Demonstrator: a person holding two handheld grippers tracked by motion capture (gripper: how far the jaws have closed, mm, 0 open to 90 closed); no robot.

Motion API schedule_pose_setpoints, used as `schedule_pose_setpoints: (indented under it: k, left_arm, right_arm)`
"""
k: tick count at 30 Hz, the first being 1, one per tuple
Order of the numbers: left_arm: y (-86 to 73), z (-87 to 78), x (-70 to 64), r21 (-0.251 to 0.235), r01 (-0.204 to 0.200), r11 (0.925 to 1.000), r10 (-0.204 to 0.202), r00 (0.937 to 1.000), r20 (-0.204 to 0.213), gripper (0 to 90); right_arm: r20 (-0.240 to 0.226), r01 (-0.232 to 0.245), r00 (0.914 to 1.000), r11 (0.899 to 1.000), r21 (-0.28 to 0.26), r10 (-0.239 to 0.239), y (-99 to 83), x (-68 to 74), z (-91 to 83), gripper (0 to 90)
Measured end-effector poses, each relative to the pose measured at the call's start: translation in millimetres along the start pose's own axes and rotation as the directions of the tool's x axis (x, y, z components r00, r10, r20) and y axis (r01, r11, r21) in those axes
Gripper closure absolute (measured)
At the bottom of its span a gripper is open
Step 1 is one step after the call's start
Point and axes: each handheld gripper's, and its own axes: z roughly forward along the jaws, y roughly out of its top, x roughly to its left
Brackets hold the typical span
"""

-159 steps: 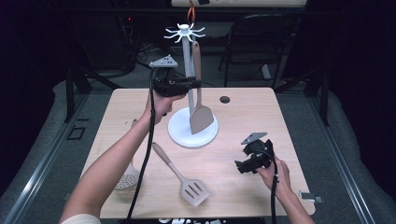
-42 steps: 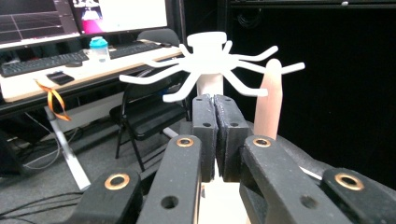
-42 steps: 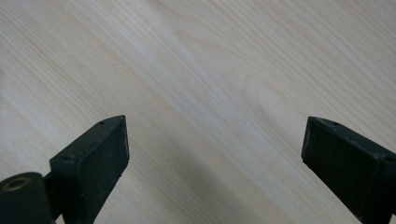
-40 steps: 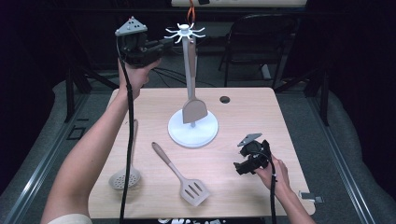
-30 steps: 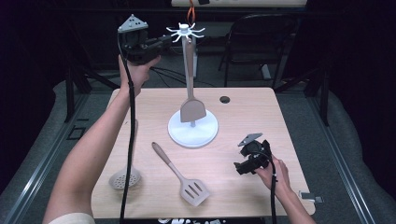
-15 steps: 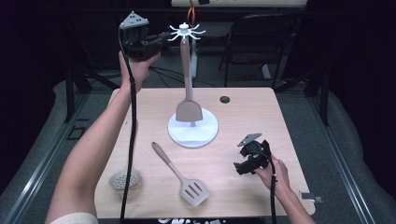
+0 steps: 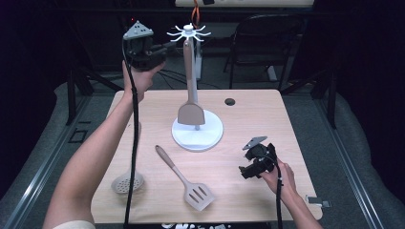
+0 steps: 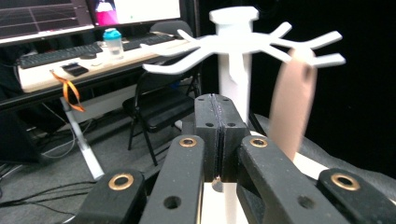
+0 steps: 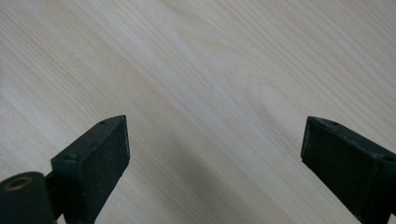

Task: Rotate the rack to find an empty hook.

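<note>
Left gripper [image 7: 165, 46] is up high next to the top of the white rack [image 7: 197, 136], jaws pressed flat together with nothing between them. Right beside it, the tan spatula [image 7: 191, 90] hangs by its handle hole from one of the rack's hooks [image 8: 322, 59], blade down just above the round base. Right gripper [image 7: 246, 170] sits low over the wooden table [image 7: 267, 114] near its front right corner, jaws spread wide. A slotted spatula [image 7: 186, 179] and a skimmer [image 7: 127, 181] lie flat on the tabletop near the front.
</note>
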Motion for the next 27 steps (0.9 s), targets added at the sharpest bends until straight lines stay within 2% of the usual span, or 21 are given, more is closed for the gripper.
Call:
schedule_pose_setpoints:
  k: [5,11,17,22,27]
  left_arm:
    - [1.5,-5.4,-8.6,-0.024,-0.009,0.9997,0.010,0.9991,0.040,89.6]
    - [8.6,-10.7,-16.9,-0.047,-0.037,0.9982,0.039,0.9981,0.048,89.5]
    - [7.9,-9.5,-7.4,-0.050,-0.004,0.9988,0.006,0.9997,0.024,89.7]
    - [6.6,-8.2,-3.0,-0.050,0.005,0.9988,-0.004,0.9999,0.013,89.8]
    - [8.3,-5.7,0.6,-0.051,0.018,0.9985,-0.017,0.9998,0.006,89.7]
  right_arm:
    - [-0.007,0.003,1.0000,1.000,-0.002,-0.003,0.1,-0.2,0.6,7.7]
    - [-0.006,0.006,1.0000,1.000,0.000,-0.006,0.5,0.5,0.5,7.8]
    - [-0.002,0.003,1.0000,1.000,-0.004,-0.003,0.2,0.7,0.3,7.8]
    - [-0.015,-0.001,0.9999,1.000,-0.004,0.001,0.2,0.3,0.9,7.8]
    - [-0.006,0.005,1.0000,1.000,0.006,-0.005,0.5,0.6,1.0,7.8]
